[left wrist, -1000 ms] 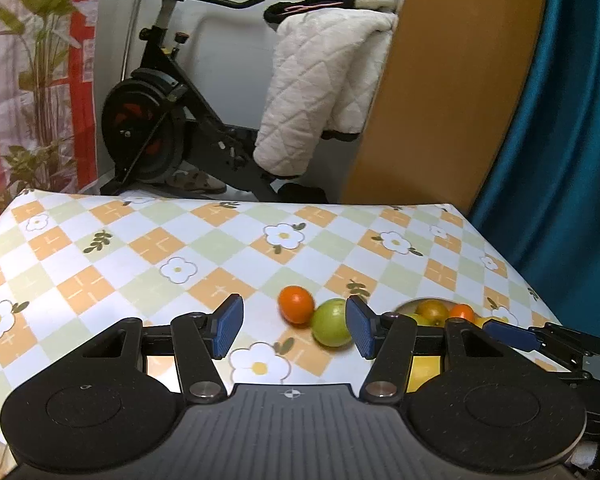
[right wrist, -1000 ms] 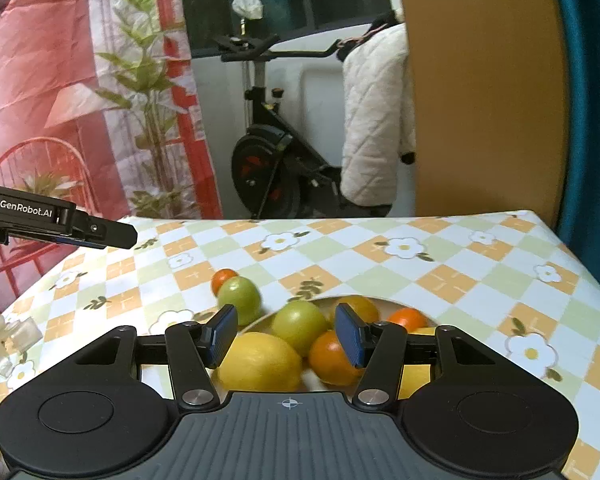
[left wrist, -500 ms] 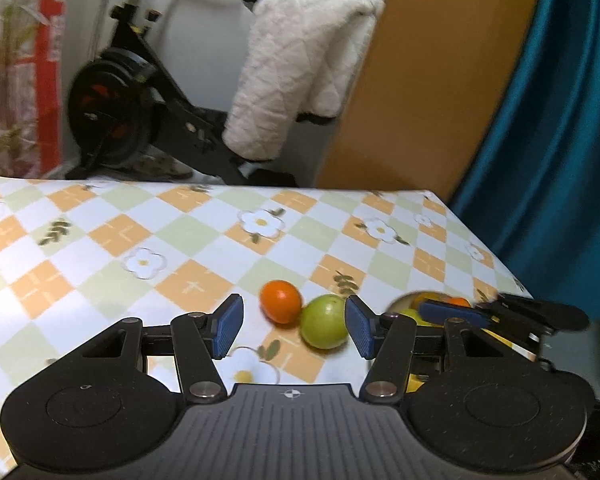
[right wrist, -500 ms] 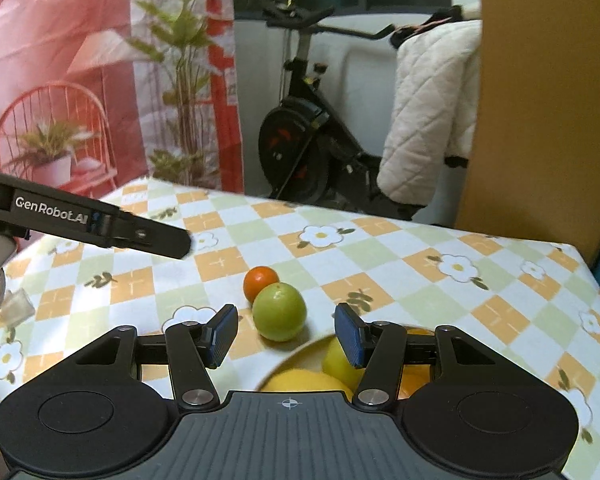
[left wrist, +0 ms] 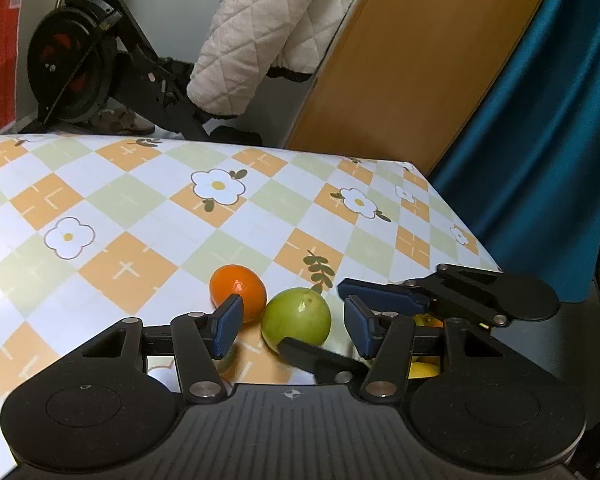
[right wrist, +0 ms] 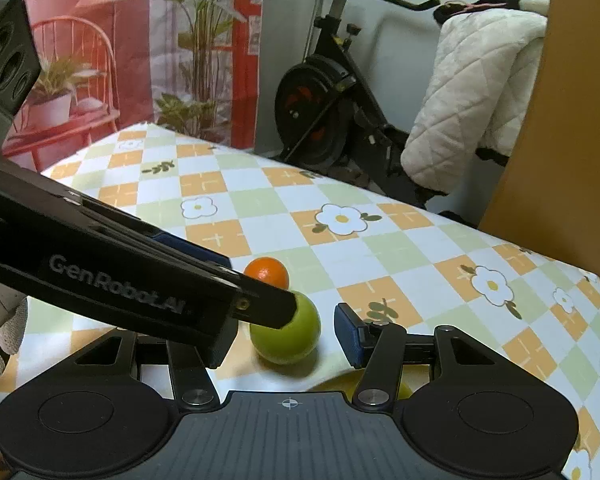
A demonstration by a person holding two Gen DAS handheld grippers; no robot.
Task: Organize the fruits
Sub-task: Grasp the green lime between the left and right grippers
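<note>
A green fruit [left wrist: 296, 314] lies on the flowered tablecloth [left wrist: 140, 216], touching a small orange [left wrist: 238, 288] to its left. My left gripper [left wrist: 294, 328] is open, the green fruit sitting between its blue pads without contact. From the right, the right gripper's fingers [left wrist: 384, 296] reach in around the same fruit. In the right wrist view the green fruit [right wrist: 288, 336] lies between the jaws of my open right gripper [right wrist: 286, 336], and the orange [right wrist: 266, 272] sits behind it. The left gripper's finger [right wrist: 140, 280] crosses in front and hides the right gripper's left pad.
Yellow fruit [left wrist: 420, 368] of the bowl shows through the left gripper's frame at lower right. The table's far edge and right edge [left wrist: 460, 232] are close. Behind stand an exercise bike [right wrist: 324, 92], a white quilted jacket [left wrist: 268, 32], a wooden panel [left wrist: 412, 64] and a teal curtain [left wrist: 548, 120].
The right gripper swung left from above the bowl to the green fruit. The left gripper dipped and moved closer to the same fruit. Their fingers now cross around it.
</note>
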